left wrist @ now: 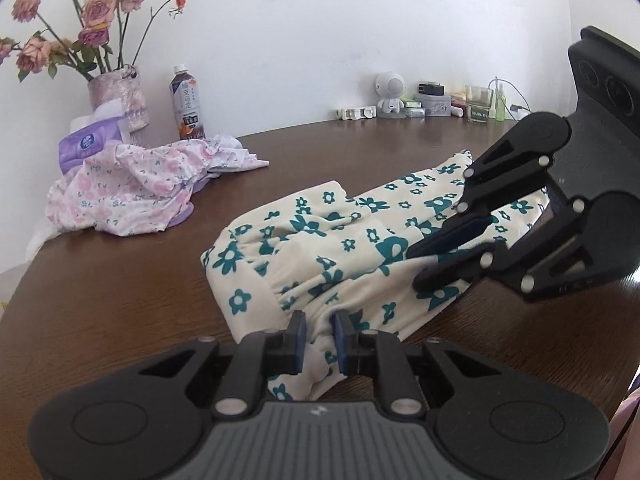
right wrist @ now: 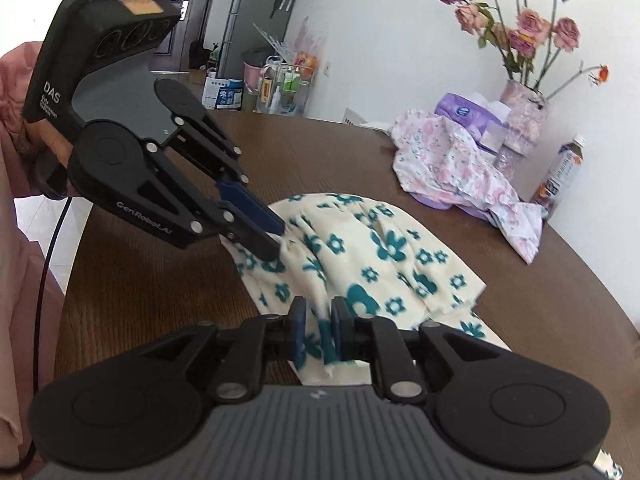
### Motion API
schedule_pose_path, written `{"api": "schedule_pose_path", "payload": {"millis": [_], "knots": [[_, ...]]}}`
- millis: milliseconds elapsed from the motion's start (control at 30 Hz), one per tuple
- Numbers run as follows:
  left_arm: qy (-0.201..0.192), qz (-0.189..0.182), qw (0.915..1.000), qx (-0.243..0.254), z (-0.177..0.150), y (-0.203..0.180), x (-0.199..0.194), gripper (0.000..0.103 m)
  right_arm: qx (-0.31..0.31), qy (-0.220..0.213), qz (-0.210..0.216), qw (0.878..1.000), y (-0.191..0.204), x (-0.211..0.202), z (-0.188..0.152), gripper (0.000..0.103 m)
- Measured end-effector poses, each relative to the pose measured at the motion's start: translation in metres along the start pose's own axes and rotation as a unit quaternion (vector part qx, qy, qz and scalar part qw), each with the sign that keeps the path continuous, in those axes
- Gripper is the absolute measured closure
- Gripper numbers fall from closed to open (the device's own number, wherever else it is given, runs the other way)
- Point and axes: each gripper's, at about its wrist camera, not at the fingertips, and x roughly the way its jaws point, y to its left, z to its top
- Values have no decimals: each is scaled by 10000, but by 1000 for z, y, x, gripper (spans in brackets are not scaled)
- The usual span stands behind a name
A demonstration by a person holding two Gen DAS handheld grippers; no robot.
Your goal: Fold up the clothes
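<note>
Basically, both grippers were clamped on the same cream garment (left wrist: 320, 248) with teal flowers, which lay bunched near the middle of the brown table (left wrist: 120, 292). Left gripper (left wrist: 319, 340) had its fingers nearly closed, a gathered fold of the cloth pinched between the blue pads. Right gripper (right wrist: 319, 332) looked the same: narrow gap, fabric caught in it, at the garment's opposite end. Each gripper showed up in the other's camera, biting the cloth edge. A crumpled pink floral garment (left wrist: 132, 188) sat well apart on the far left side, draped partly over a purple tissue pack (left wrist: 84, 148). Behind it stood a vase of roses (left wrist: 120, 96) and a drink bottle (left wrist: 187, 104) near the wall.
</note>
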Motion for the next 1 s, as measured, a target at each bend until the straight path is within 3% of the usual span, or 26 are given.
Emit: {"api": "schedule_pose_path", "payload": {"millis": [67,133,167,267,333,467,567,733,1000], "knots": [[-18,-24,10000,-49,-1,2,0,89,-90,21,30,10000,2,8,3,70],[-29,-50,9999,-110,-2,4,-1,89,-181,43,61,9998,4,16,6,69],[-30,-55,9999,-119,-2,4,-1,89,-221,56,77,9997,5,20,8,70],[-20,-67,9999,-117,-2,4,-1,88,-161,168,162,9996,-2,20,4,93],[-2,-68,9999,-131,-2,4,-1,88,-223,225,123,9994,-6,14,-1,98],[4,-74,9997,-252,-4,6,-2,86,-406,279,37,9988,-9,5,-14,99],[-56,-164,9988,-454,0,9,-11,86,-197,126,12,9997,-10,5,-21,99],[-557,-124,9967,-578,19,11,-27,86,176,25,60,9998,-15,3,-25,99],[-12,-4,9990,-446,17,10,9,87,174,110,-54,9998,-11,3,-22,99]]}}
